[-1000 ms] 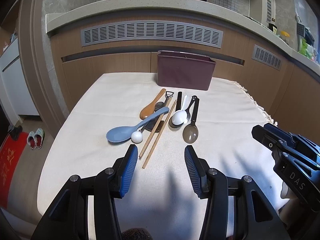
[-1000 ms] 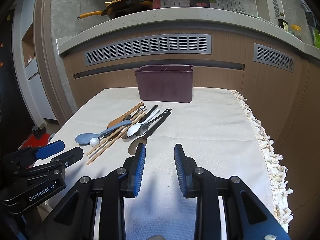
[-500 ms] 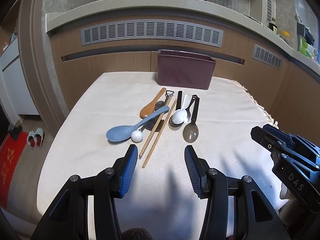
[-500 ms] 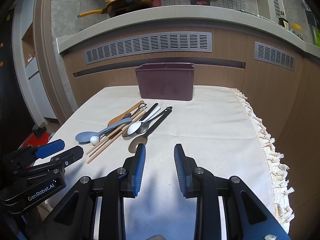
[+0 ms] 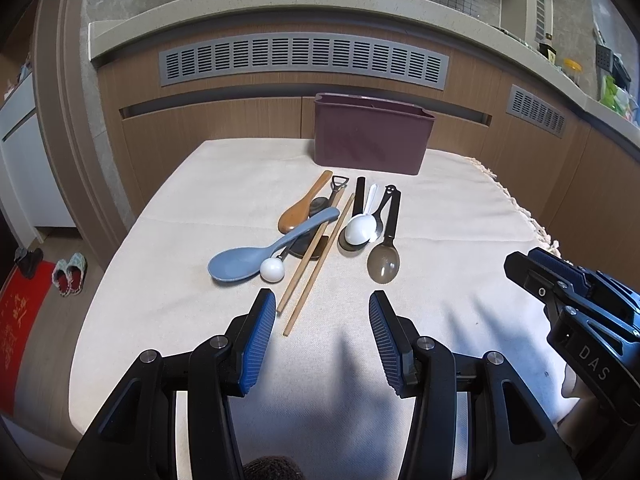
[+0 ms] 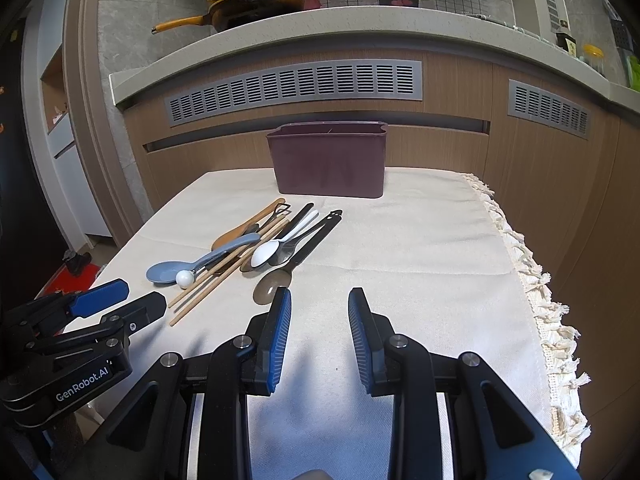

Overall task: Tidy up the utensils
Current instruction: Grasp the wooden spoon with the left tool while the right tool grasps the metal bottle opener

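Both tongs hover spread wide and empty over the cream cloth-covered counter (image 5: 460, 240): the left tongs (image 5: 322, 312) sit just short of the pale wooden chopsticks (image 5: 316, 256) in the utensil pile, the right tongs (image 6: 319, 304) beside the translucent brown spoon (image 6: 269, 286); the maroon plastic holder (image 6: 330, 160) stands beyond.

On the counter (image 5: 440, 240) a heap of utensils lies in the middle, with the holder bin (image 5: 370, 140) standing behind it at the far edge. Within the heap, the big serving spoon (image 5: 256, 258) lies farthest left, a ball-ended tool handle (image 5: 272, 270) touching its bowl; the chopsticks (image 5: 316, 256) run beside it, the wooden spoon (image 5: 304, 208) behind, and the long-handled ladle (image 5: 386, 254) on the right. The left tool (image 5: 322, 312) and right tool (image 6: 319, 308) sit nearer, left and right of each other.
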Tool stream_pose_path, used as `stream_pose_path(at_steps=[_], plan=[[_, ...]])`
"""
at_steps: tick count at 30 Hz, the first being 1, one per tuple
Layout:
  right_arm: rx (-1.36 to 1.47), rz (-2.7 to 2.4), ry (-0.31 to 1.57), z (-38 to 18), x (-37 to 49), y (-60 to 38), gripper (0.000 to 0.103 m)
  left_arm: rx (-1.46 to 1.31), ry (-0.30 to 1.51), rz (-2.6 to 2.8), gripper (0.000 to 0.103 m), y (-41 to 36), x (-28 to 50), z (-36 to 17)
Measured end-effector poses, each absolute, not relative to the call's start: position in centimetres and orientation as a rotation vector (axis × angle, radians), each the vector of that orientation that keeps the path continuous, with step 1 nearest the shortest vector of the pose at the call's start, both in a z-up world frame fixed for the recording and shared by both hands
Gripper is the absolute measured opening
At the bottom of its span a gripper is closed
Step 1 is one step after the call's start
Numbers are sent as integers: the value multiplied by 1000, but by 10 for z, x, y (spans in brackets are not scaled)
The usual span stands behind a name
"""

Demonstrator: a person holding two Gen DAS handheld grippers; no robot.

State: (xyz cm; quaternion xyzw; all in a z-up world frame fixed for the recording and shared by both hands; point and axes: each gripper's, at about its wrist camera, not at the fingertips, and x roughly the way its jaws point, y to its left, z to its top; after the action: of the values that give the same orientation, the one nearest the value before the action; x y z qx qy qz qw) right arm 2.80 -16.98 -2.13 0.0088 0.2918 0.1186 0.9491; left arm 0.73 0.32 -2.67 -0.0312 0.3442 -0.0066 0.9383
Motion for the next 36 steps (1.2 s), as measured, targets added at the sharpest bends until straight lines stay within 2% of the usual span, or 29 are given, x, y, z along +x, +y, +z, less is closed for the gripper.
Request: stream_pose_path(at_steps=[6,11,15,19,23,28,31,36], plan=[[7,230,601,-27,42,-173,28,-56,712,-16,50,13,28,-31],[-26,248,602,-28,71,-173,28,-150,741,-81,50,50,62,-39],[-47,302,636,-26,103,-165,28,-121,734,-3,50,70,80,-40],[-68,348,681,-27,129,-152,28,-136,807,-44,50,86,99,-47],[-90,371,715,-32,144,-144,28,-85,811,-73,50,87,106,-46],[-89,364,751,-44,154,-146,28,-182,848,-209,50,88,136,-41],[-80,351,765,-47,158,-149,28,-98,830,-217,50,74,164,-33],[-73,349,777,-49,155,-153,28,-20,938,-274,47,54,215,-46]])
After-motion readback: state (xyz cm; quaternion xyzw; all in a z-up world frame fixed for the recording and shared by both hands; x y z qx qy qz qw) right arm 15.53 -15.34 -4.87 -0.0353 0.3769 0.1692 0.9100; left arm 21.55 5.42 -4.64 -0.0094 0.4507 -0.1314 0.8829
